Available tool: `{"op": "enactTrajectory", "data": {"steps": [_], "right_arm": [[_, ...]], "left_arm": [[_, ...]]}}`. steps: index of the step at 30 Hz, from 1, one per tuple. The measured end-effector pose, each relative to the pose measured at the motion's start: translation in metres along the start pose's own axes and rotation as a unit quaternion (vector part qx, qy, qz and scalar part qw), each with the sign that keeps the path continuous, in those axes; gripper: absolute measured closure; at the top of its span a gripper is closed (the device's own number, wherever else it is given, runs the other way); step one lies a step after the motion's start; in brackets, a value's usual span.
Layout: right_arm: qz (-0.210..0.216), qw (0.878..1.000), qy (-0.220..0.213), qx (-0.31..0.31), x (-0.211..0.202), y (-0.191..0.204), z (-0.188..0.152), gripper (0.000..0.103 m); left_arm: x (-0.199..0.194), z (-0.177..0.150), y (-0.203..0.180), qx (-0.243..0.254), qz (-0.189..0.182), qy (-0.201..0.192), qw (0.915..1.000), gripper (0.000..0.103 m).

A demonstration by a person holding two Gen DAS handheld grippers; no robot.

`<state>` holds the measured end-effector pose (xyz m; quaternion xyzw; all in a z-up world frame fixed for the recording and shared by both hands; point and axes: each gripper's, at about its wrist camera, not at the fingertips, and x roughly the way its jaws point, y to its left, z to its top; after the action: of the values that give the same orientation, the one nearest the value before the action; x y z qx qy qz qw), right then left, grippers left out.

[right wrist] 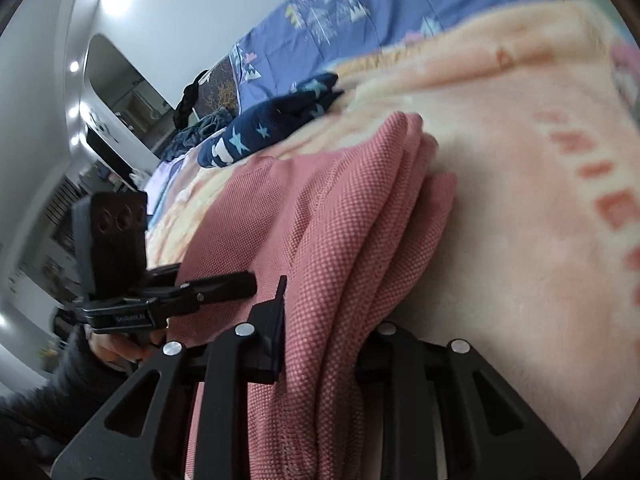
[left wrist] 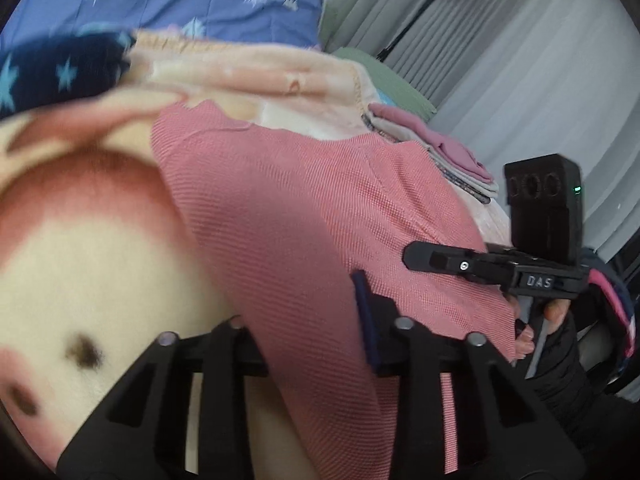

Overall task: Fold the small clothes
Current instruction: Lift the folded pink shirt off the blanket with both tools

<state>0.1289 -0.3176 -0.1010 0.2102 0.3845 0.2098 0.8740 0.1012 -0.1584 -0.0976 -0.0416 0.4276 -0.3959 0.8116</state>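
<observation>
Both grippers have hold of the pink knit garment [left wrist: 304, 216], one at each near corner, so this looks like the start of a fold. The left gripper [left wrist: 320, 344] has its jaws drawn narrow with the cloth's edge running down between them; the right gripper [right wrist: 320, 344] pinches a bunched, several-layered edge the same way. Next, I'd judge, both corners must be lifted together and carried forward, away from the jaws, kept level so the layers don't slip. The garment lies on a peach and cream blanket [right wrist: 520, 160] over a bed. Beyond the jaws sit a navy star-print piece [right wrist: 272, 120] and a blue patterned quilt [right wrist: 360, 8]; grey curtains [left wrist: 520, 60] hang to one side.
</observation>
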Motion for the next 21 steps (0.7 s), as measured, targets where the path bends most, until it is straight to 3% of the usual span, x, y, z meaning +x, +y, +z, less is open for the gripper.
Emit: {"op": "enactTrajectory", "data": {"steps": [5, 11, 21], "right_arm": [[-0.04, 0.998, -0.042, -0.037, -0.028, 0.034, -0.001, 0.079], [-0.084, 0.989, -0.1, -0.074, -0.069, 0.07, -0.005, 0.08], [-0.151, 0.96, -0.193, -0.135, -0.137, 0.098, -0.022, 0.08]], "left_arm": [[-0.02, 0.006, -0.032, 0.057, 0.024, -0.03, 0.9976, 0.075], [-0.045, 0.015, -0.068, 0.099, 0.02, -0.068, 0.9925, 0.075], [-0.062, 0.039, -0.136, 0.17, 0.023, -0.112, 0.9788, 0.075]]}}
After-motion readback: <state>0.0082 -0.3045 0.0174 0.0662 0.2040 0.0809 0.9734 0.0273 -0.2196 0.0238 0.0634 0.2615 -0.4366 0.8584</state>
